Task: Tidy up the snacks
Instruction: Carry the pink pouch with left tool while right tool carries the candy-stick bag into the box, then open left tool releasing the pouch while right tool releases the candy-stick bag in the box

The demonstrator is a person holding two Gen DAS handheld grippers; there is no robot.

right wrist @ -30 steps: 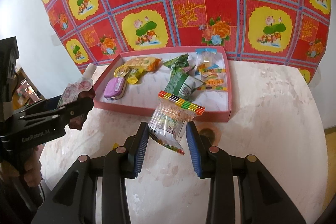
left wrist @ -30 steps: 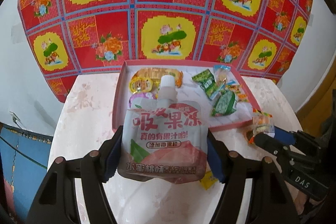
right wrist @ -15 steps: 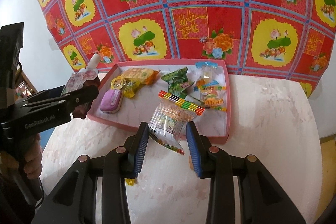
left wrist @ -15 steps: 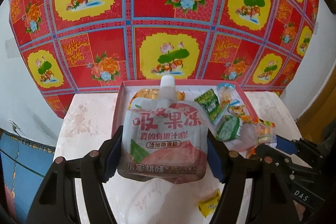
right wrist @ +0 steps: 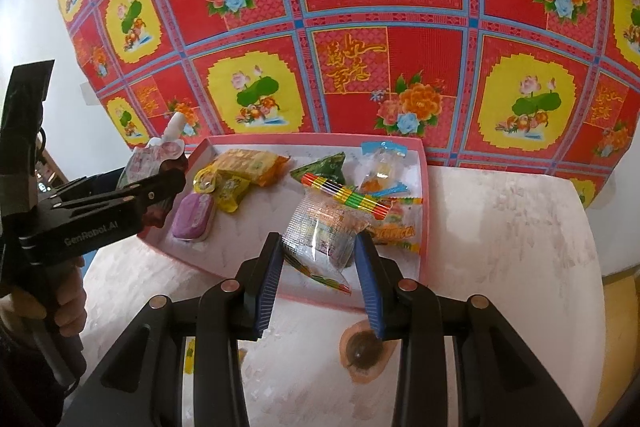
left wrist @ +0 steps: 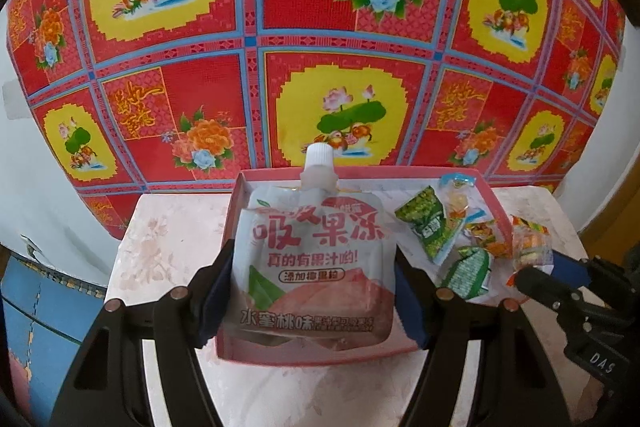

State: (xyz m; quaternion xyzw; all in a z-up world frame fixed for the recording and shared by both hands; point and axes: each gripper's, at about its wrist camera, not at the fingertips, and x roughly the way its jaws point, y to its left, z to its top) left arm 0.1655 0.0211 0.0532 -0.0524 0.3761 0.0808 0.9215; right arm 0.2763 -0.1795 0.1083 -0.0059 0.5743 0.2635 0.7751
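Both grippers clamped on snacks over the pink tray.

Left gripper [left wrist: 314, 291] squeezes a peach jelly drink pouch [left wrist: 314, 259], white cap up, printed "吸果冻" and "水蜜桃味", held above the tray's near left part. Right gripper [right wrist: 320, 263], "DAS" on its body, pinches a clear candy bag [right wrist: 324, 227] with rainbow-striped top over the near rim. Left body reads "GenRobot.AI". Pink tray [right wrist: 424, 187] on the marble table [right wrist: 512, 227] holds a purple tin [right wrist: 192, 217], yellow packets [right wrist: 230, 187], an orange packet [right wrist: 252, 163], green packets [left wrist: 428, 227], clear candy bags [right wrist: 380, 167].
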